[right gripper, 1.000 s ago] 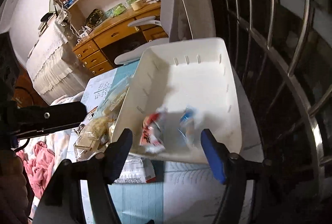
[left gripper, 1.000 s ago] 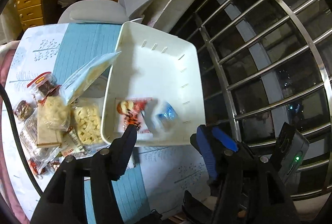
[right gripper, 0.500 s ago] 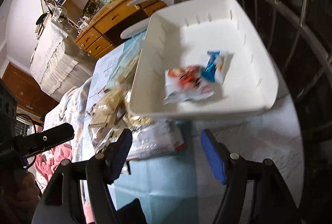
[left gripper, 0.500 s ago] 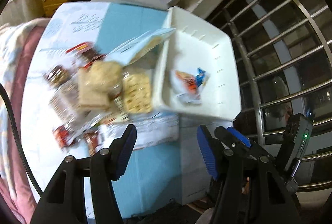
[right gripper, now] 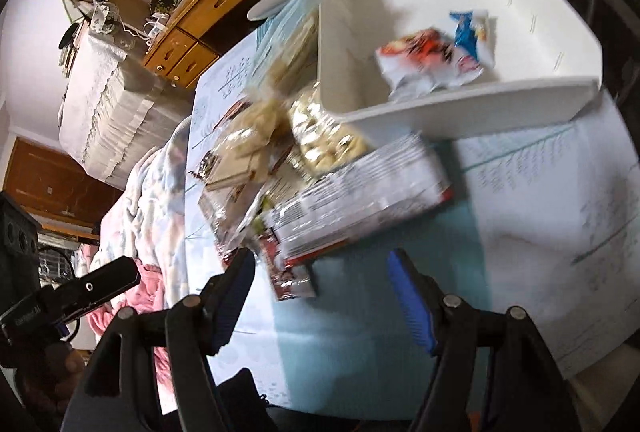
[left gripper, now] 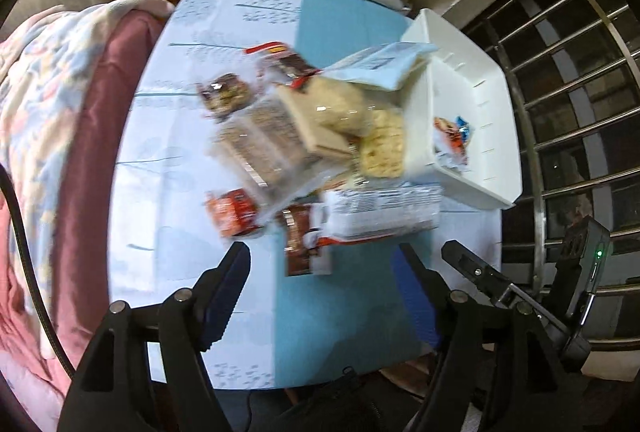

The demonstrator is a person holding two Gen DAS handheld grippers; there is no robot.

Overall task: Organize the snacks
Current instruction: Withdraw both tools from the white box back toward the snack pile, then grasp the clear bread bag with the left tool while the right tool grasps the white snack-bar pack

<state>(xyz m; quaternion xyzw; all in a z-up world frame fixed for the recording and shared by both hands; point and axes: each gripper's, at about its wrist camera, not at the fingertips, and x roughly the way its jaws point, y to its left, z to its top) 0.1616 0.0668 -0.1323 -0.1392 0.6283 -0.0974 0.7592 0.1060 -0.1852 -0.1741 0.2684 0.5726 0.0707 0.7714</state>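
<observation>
While its jaws widen around nothing, the left gripper (left gripper: 320, 288) faces light, crinkly snack packets (left gripper: 304, 136) heaped beside the white bin (left gripper: 496, 136); best pinched at sealed edges. Right gripper (right gripper: 320, 288) gapes empty.

My left claw (left gripper: 324, 284) has black arms, and its fingers (left gripper: 224, 296) carry blue pads. My right claw (right gripper: 320, 292) has the same colours. The tablecloth (left gripper: 192, 80) is white with pale grey-blue tree prints and thin teal lines, and it has plain teal panels. The bin (left gripper: 472, 100) is white. Inside it lies a white packet (right gripper: 424, 64) with red and black print and one blue part. The snack pile (left gripper: 316, 136) shows beige crackers, brown biscuits and pale yellow puffs in clear bags. One small packet (left gripper: 232, 212) is orange-red. The blanket (left gripper: 56, 120) is pink with pale flowers.
</observation>
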